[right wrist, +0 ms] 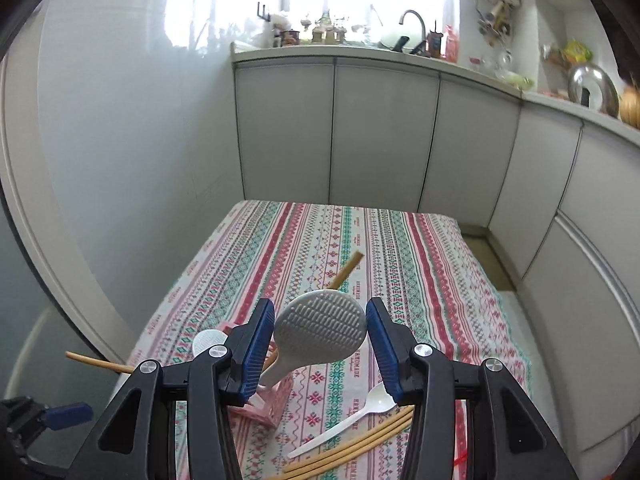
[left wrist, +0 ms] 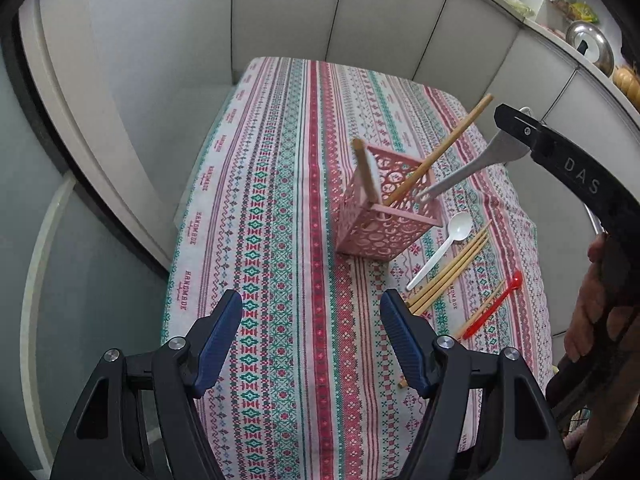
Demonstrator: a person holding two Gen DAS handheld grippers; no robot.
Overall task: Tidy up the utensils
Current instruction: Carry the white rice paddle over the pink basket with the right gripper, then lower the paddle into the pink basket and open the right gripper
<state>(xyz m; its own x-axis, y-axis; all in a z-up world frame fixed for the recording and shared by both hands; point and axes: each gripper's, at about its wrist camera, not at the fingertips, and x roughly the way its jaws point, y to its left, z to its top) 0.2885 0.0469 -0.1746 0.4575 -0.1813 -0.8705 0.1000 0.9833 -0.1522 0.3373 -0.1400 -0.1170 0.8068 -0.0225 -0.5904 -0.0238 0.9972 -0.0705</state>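
We are lowering the grey rice paddle (right wrist: 320, 330), handle-first, into the pink utensil holder (left wrist: 386, 204) directly below our right gripper (right wrist: 320, 354), whose fingers are spread wide around its head; our left gripper (left wrist: 311, 344) is idling open nearby.

Holder (left wrist: 386, 212) on table (left wrist: 280, 200) w/ chopsticks (left wrist: 438, 154) in it; spoon (left wrist: 438, 252) to its right.

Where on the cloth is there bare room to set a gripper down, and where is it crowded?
Free: the tablecloth left of the pink holder, and the far end toward the cabinets. Crowded: right of the holder, where the white spoon, loose chopsticks and red spoon lie close together.
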